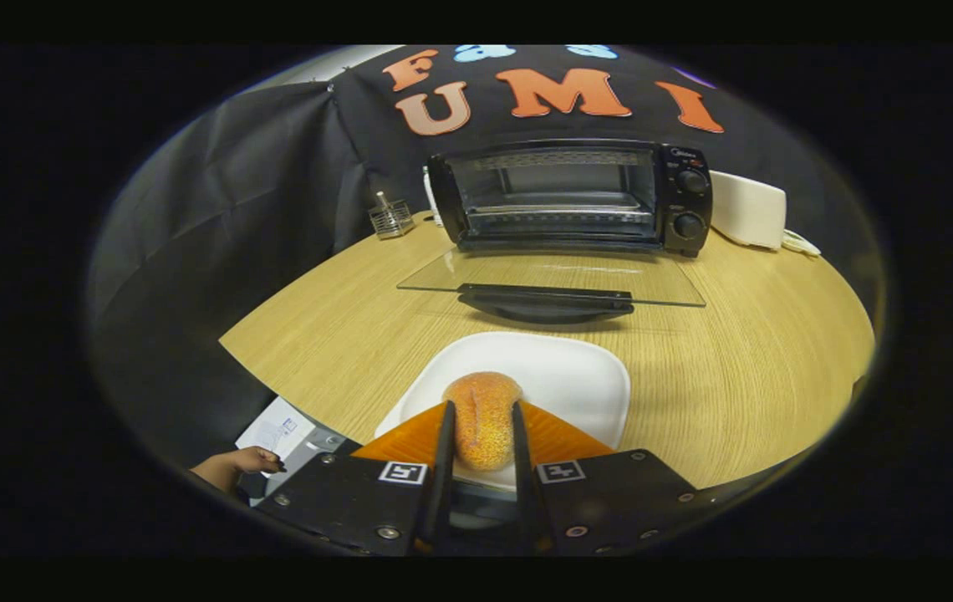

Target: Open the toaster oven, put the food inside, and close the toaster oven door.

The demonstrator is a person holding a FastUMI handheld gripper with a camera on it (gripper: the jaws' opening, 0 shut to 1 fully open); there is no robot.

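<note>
A golden bread roll (483, 418) sits between my gripper's (482, 410) two fingers, which press against its sides over a white plate (564, 376). Whether the roll rests on the plate or is lifted slightly, I cannot tell. Beyond the plate, a black toaster oven (573, 196) stands at the back of the wooden table (736, 368). Its glass door (552, 284) is folded down flat toward me, handle at the near edge, and the cavity with its wire rack is exposed.
A small wire holder (391, 217) stands left of the oven and a white appliance (748, 209) sits to its right. A person's hand (238, 464) shows beside the table's near left corner, by some papers (276, 428).
</note>
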